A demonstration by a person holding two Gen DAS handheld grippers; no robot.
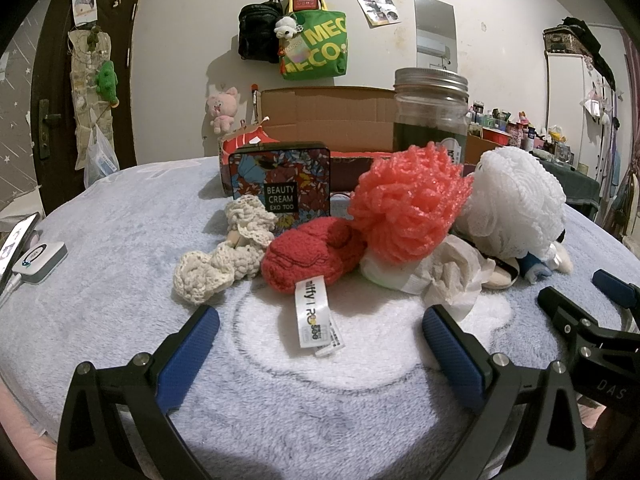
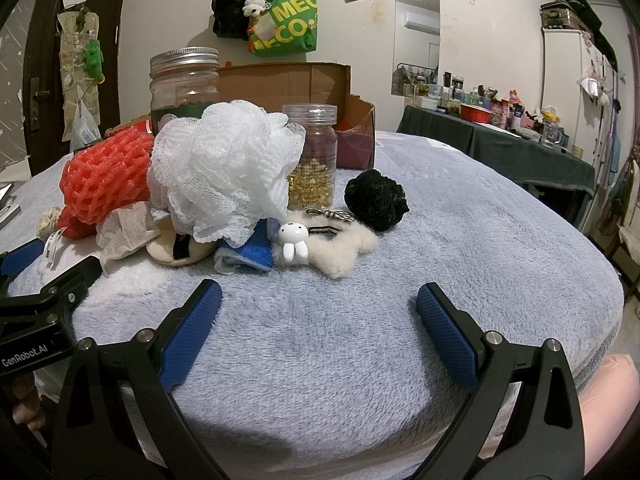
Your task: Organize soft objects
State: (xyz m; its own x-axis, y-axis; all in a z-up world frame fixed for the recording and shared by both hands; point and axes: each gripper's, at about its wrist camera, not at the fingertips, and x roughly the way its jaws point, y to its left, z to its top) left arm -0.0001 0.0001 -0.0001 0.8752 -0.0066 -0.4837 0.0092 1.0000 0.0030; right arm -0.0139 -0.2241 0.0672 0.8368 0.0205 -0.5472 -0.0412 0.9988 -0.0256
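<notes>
Both tongs — left and right — hang wide open, holding nothing; the soft pile sits on the bed before the box; nothing is picked yet — next, probably grab the red sock.

A coral mesh pouf is piled against a white mesh pouf on the blanket-covered bed. A red knitted piece with a label and cream crochet lace lie beside them. A black fluffy ball is set apart, near a cream fleece scrap.
</notes>
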